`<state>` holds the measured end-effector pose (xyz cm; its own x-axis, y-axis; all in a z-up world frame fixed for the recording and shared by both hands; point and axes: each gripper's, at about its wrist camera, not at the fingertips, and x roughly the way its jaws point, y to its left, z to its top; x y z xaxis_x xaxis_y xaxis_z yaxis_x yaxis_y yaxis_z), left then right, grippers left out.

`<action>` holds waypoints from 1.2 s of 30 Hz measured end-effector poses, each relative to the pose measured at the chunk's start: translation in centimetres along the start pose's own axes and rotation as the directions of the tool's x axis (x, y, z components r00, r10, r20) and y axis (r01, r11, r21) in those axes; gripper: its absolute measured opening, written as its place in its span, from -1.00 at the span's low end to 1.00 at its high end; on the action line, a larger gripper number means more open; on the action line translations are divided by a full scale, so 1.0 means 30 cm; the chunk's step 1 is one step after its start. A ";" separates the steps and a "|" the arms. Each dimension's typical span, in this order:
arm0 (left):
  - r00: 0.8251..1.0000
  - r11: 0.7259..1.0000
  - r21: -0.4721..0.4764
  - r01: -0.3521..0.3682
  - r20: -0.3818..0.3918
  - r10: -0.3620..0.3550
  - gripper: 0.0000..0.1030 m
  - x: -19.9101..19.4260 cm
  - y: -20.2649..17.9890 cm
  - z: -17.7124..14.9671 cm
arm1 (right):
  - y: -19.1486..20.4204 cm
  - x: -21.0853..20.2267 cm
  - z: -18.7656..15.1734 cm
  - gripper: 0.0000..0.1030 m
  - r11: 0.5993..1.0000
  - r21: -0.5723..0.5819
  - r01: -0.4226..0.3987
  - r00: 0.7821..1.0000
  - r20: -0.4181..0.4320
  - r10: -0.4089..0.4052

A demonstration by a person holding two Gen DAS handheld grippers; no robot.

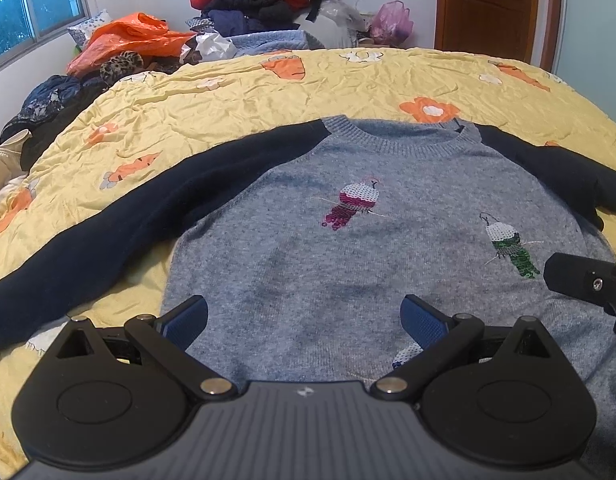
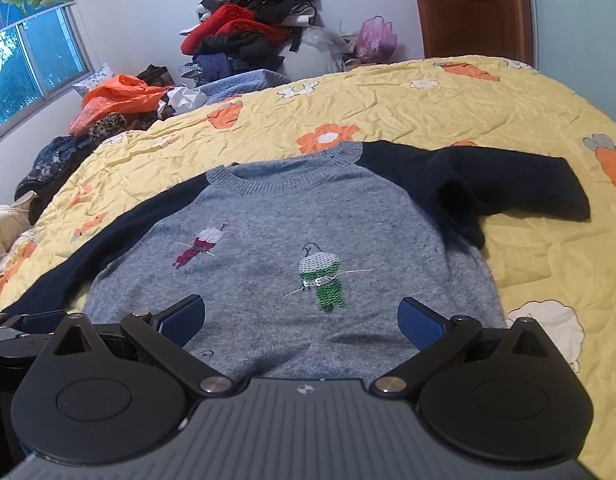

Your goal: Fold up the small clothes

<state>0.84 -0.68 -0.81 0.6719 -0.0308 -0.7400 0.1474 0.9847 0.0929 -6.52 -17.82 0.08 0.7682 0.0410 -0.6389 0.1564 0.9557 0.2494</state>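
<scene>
- Grey knit sweater (image 1: 348, 264), navy sleeves, sequin birds on chest; lies flat, front up, unfolded
- One sleeve (image 2: 508, 184) doubled back on itself, other (image 1: 107, 232) stretched out

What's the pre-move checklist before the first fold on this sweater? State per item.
1. Left tongs open, nothing held: ok.
2. Right tongs open, nothing held: ok.
3. Sweater lying front up on the yellow quilt, body flat: ok.
4. Left sleeve stretched straight out: ok.
5. Right sleeve straight: not ok, it is doubled back on itself near the cuff.
6. Hem edge within reach and flat: cannot tell, hidden below both tongs.
</scene>
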 end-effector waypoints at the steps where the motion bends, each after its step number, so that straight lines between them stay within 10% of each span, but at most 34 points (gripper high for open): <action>1: 1.000 1.000 0.001 0.000 0.000 0.000 1.00 0.000 -0.001 0.000 | -0.004 0.001 0.002 0.99 1.000 0.005 -0.005 1.000 0.001 0.005; 19: 0.999 0.999 0.024 0.037 0.032 -0.038 1.00 0.021 -0.064 0.041 | -0.180 0.016 0.045 0.99 0.979 0.151 -0.137 0.990 0.046 0.132; 25: 0.997 0.996 0.060 0.064 0.034 -0.066 1.00 0.025 -0.126 0.056 | -0.390 0.040 0.056 0.99 0.897 0.407 -0.174 0.985 0.079 0.155; 36: 0.999 0.994 0.104 0.043 0.007 -0.044 1.00 0.047 -0.171 0.053 | -0.754 0.145 0.045 0.92 0.739 0.665 -0.113 0.972 0.227 -0.055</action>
<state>2.19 -6.04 -1.29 0.6701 -0.0756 -0.7384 0.2512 0.9592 0.1297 -5.86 -39.65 -7.36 0.8791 -0.0788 -0.4700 0.4412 0.5075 0.7401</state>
